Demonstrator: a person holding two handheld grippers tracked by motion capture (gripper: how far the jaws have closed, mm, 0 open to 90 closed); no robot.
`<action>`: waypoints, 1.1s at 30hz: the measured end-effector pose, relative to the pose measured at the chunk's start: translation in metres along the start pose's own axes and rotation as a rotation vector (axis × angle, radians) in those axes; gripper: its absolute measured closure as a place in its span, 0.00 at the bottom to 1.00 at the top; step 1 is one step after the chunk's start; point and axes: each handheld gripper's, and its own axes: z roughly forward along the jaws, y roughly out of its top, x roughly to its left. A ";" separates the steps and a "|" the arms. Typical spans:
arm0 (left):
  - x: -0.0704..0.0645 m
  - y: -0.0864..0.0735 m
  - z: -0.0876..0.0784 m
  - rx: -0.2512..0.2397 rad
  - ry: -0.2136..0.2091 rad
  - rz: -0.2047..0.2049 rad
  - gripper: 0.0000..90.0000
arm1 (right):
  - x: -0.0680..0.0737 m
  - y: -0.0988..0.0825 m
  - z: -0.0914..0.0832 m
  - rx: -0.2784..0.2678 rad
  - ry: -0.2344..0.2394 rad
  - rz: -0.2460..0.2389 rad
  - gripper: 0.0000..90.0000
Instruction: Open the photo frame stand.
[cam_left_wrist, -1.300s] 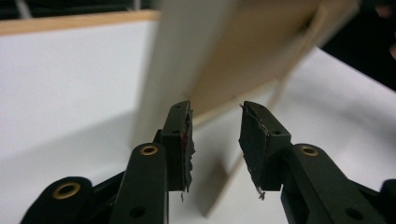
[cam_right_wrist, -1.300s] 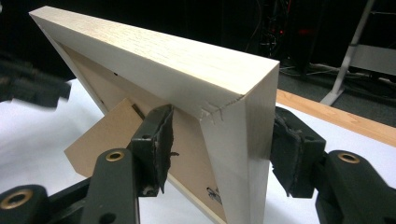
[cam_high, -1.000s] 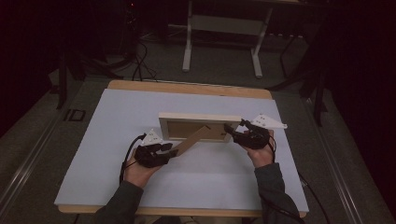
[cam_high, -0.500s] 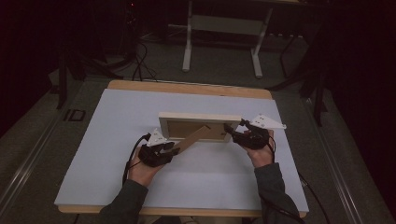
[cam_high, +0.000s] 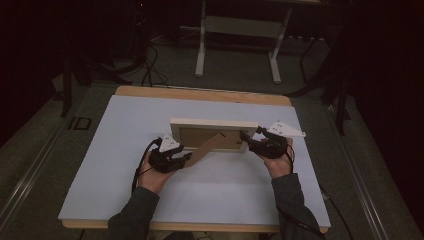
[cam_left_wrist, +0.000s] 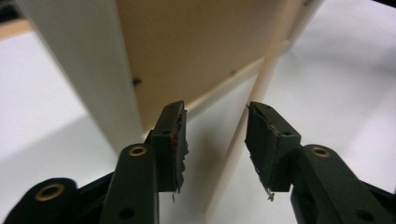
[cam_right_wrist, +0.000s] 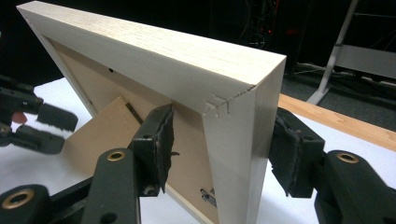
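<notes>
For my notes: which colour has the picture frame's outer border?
Pale, whitish wood with visible grain; the picture frame shows it best in the right gripper view.

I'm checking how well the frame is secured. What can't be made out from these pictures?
- Picture frame front: faces away in every view.
- Left gripper: stand edge sits between its jaws; contact unclear, close-up blurred.
- Right gripper: straddles the frame's side; pad contact is hidden behind the wood.

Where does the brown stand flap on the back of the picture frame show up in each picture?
High view: the flap slants from the frame toward the left gripper.
Left gripper view: edge-on between the fingers.
Right gripper view: lower left.
Shared landmark: the frame's pale wood border.
</notes>
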 end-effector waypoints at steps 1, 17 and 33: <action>0.001 0.000 0.000 -0.001 -0.022 -0.006 0.64 | 0.000 0.000 0.000 0.000 0.000 0.000 0.49; -0.022 0.008 0.003 0.060 -0.222 0.020 0.92 | 0.004 -0.001 -0.001 0.005 -0.022 -0.012 0.49; -0.028 0.001 0.005 0.077 -0.253 0.042 0.88 | 0.010 -0.007 -0.009 -0.008 -0.013 -0.036 0.49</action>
